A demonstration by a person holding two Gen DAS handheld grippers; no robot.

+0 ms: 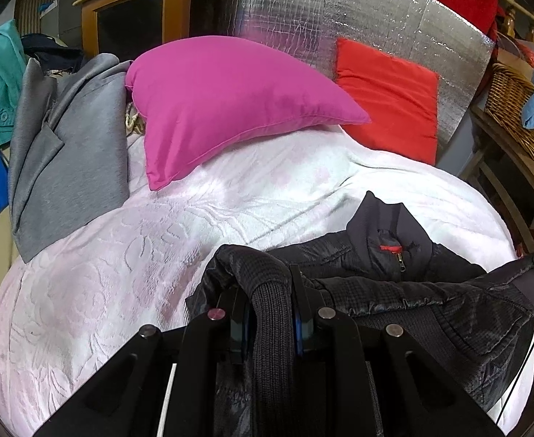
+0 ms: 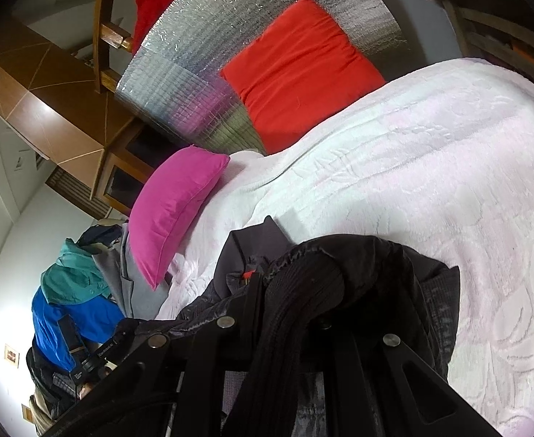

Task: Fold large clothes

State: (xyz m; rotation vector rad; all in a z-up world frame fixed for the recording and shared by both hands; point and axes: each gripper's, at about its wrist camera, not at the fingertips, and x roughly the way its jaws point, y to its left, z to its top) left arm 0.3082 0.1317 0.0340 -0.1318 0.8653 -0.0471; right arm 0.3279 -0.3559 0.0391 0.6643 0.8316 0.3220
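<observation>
On the bedspread (image 1: 121,255), jacket (image 1: 412,291) (ribbed hem) between fingers (image 1: 305,313).

The pale pink embossed bedspread (image 1: 95,255) lies bare across its middle and near left part, giving open room for a gripper to pass. At its far end a magenta square cushion (image 1: 223,102) and an orange-red cushion (image 1: 391,98) block the way, the latter leaning on a silver foil insulation panel (image 1: 358,11). A grey wool coat (image 1: 70,153) overhangs the left edge. A woven wicker basket (image 1: 514,109) crowds the right side. The black quilted jacket (image 1: 412,291) covers the near right part.
</observation>
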